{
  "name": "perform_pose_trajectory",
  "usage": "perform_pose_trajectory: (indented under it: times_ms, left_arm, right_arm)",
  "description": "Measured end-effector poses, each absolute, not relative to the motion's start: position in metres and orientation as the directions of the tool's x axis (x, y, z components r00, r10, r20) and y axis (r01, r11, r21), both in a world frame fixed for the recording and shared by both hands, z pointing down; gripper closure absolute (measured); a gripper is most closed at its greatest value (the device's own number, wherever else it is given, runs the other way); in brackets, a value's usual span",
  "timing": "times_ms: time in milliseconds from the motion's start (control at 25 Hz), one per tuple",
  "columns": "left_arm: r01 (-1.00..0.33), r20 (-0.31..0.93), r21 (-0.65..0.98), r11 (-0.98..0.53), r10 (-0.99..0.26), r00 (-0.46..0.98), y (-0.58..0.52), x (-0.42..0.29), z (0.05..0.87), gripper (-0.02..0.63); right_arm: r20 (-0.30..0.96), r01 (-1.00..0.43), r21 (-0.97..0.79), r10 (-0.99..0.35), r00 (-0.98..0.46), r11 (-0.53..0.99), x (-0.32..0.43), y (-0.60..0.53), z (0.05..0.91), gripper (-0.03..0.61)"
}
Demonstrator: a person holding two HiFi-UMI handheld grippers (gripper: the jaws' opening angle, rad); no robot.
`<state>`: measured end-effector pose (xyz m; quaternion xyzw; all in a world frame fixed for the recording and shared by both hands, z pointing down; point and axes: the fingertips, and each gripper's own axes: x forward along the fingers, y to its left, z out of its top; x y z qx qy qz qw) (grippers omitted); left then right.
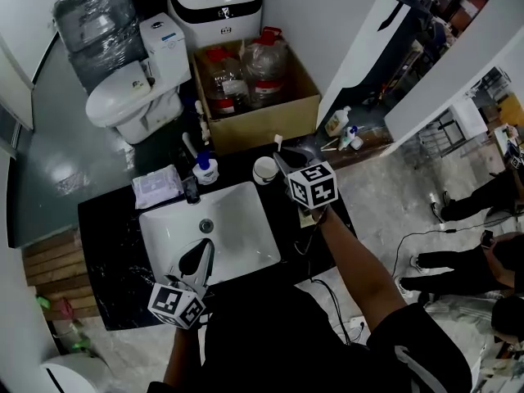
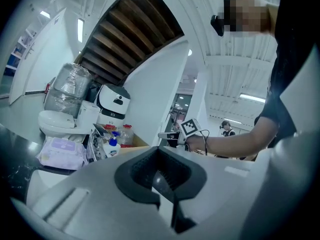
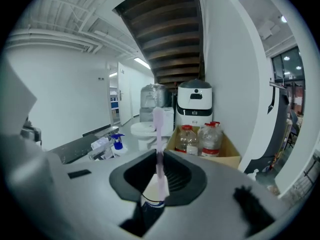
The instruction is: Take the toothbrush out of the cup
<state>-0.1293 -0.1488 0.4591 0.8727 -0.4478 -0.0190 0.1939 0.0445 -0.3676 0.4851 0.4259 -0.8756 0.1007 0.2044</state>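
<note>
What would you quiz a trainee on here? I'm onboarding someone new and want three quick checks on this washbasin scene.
1. True or false: the toothbrush stands between the right gripper's jaws, above the cup.
2. The cardboard box holds: A) plastic bottles; B) towels; C) shoes.
3. What is the left gripper holding?
Key: 1 true; 2 A; 3 nothing, its jaws are together and empty.
</note>
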Motion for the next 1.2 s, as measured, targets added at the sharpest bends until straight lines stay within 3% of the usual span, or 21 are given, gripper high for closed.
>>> perform_pose_trajectory:
  times_ms: [1200]
  left_arm:
    - [-0.676, 0.132, 0.324, -0.661, -0.677, 0.724, -0.126, -0.075, 0.445, 0.606]
  right_arm:
    - [0.418, -0.836, -0.046, -0.750, -0.513, 0.547, 0.118, -0.268, 0.471, 0.525]
